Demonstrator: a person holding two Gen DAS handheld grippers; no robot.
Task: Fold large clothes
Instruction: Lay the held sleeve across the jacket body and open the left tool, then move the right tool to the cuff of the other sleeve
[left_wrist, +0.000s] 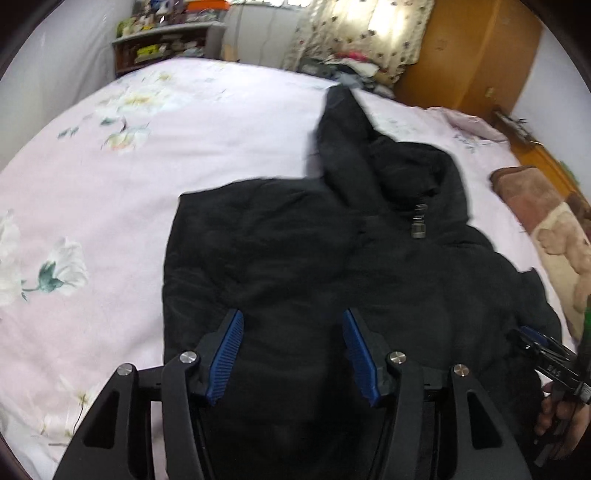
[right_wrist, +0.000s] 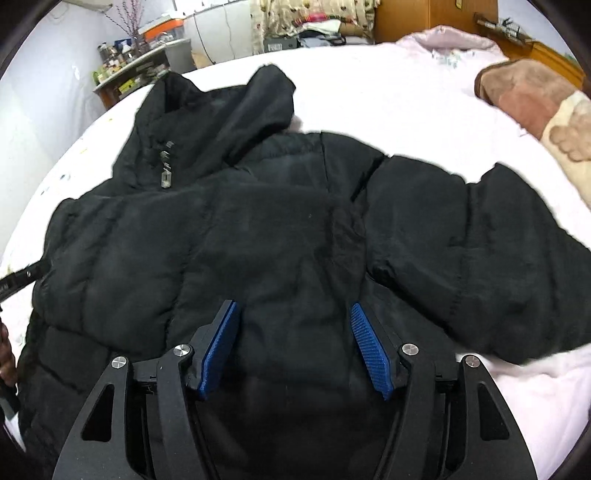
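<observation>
A black hooded puffer jacket lies front up on the pink floral bed sheet, zipped, with its metal zip pull near the collar and the hood toward the far side. My left gripper is open and empty, hovering over the jacket's lower body. The right gripper shows at the right edge of the left wrist view. In the right wrist view the jacket fills the middle, its sleeve spread out to the right. My right gripper is open and empty above the jacket's lower body.
A brown and cream blanket lies at the bed's right side. A wooden headboard and wooden wardrobe stand beyond. A cluttered shelf and a pile of clothes lie past the bed's far edge.
</observation>
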